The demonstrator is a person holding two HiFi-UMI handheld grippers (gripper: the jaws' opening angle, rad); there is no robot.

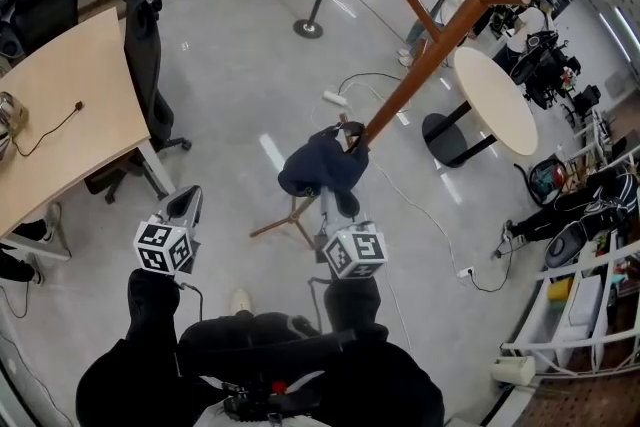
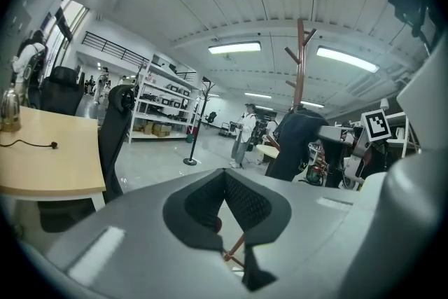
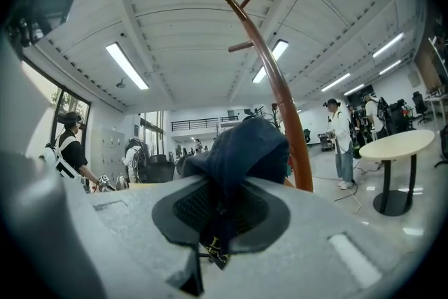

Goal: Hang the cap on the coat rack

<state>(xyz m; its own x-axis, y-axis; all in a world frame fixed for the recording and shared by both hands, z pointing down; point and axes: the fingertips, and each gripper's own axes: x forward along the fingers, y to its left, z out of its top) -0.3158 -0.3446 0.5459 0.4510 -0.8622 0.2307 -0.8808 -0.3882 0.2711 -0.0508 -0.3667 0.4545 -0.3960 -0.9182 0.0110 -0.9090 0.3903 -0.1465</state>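
From the head view, my right gripper (image 1: 334, 197) holds the dark cap (image 1: 322, 165) just beside the coat rack (image 1: 440, 45) pole, with my left gripper (image 1: 186, 205) well apart from it. In the left gripper view, the jaws are together and empty. In the right gripper view, the jaws are clamped on the cap's fabric.

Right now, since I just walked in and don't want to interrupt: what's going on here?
A person has a tool in each hand. The right tool is clamped on a dark cap, held beside the pole of the wooden coat rack. The cap is not on a peg yet. The left tool holds nothing, off to the side.
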